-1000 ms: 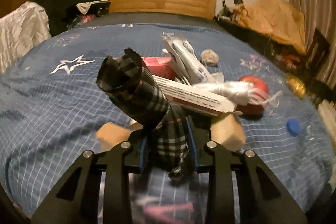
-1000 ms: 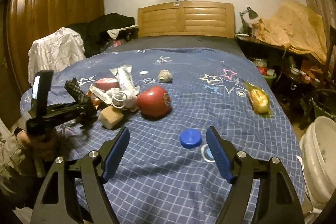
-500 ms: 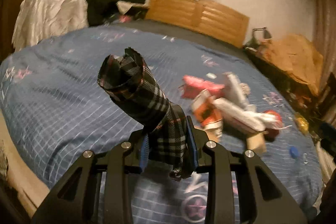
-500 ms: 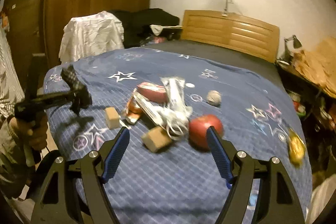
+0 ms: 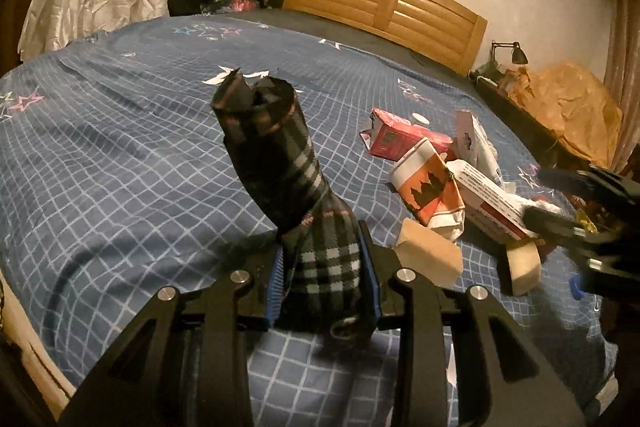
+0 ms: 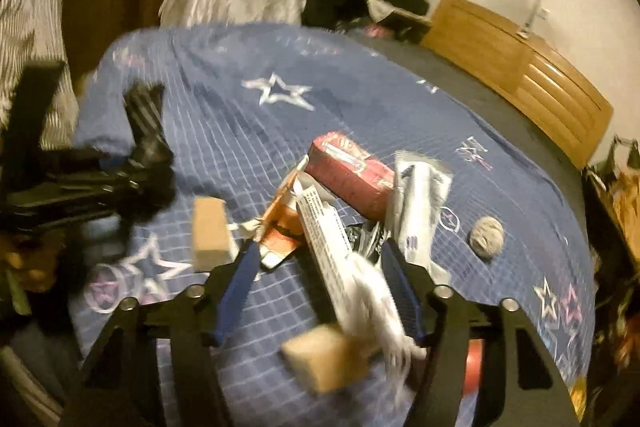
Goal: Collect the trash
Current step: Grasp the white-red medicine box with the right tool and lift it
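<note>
Left hand-held gripper [image 5: 323,277] clamped the rolled plaid cloth [image 5: 280,163] above the bed [image 5: 120,147]. Right hand-held gripper [image 6: 320,291], jaws closing, straddled the white carton [image 6: 324,239] in the litter pile; centring it would likely prevent slippage.

The left gripper [image 5: 323,267] hangs over a blue checked bedspread [image 5: 132,163] with its blue pads pressed on a dark plaid roll of cloth [image 5: 288,183], which sticks up and away from it, tilted to the left. Off to the right lies a heap of litter: a red carton [image 5: 394,139], an orange and white paper cup [image 5: 430,183], a long white box [image 5: 490,197] and two tan sponge blocks [image 5: 430,259]. The right gripper [image 5: 560,203], blurred, reaches in from the right edge over that heap, near the second block [image 5: 524,265]; a wooden headboard [image 5: 388,7] stands beyond.
</note>
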Available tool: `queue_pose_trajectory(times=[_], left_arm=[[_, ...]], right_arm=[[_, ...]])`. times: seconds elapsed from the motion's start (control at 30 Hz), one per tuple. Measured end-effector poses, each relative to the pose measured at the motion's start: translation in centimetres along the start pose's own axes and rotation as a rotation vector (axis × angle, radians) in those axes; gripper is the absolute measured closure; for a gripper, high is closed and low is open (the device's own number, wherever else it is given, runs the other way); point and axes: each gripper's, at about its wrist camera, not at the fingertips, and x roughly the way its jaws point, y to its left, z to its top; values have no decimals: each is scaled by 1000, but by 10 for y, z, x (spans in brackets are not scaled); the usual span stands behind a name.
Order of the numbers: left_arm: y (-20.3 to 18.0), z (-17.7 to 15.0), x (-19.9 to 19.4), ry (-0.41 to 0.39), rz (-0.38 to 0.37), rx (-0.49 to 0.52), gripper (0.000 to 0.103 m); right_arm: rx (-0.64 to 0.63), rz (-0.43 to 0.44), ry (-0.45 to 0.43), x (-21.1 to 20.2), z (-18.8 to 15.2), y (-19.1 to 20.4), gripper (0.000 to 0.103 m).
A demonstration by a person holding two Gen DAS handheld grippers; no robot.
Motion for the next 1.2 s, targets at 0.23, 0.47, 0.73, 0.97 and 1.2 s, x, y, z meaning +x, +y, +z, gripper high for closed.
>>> queue_pose_trajectory(times=[0.23,0.47,0.73,0.97,1.2], left_arm=[[3,0,19,48,1,-27,63],[15,-1,19,38,-76,-84,71],[13,-7,18,32,-51,-72,72],[7,-5,13,52,-40,-41,73],[-4,-10,-2,45,-50,-28,73]], right_arm=[[-59,-22,43,41,-1,6,83],[99,18,-96,-11,8,-9,92],[344,35,-317,-114,11,-56,92],[678,208,-367,-155,-49,-95,92],[1051,412,-309,-131,-130,-111,92]])
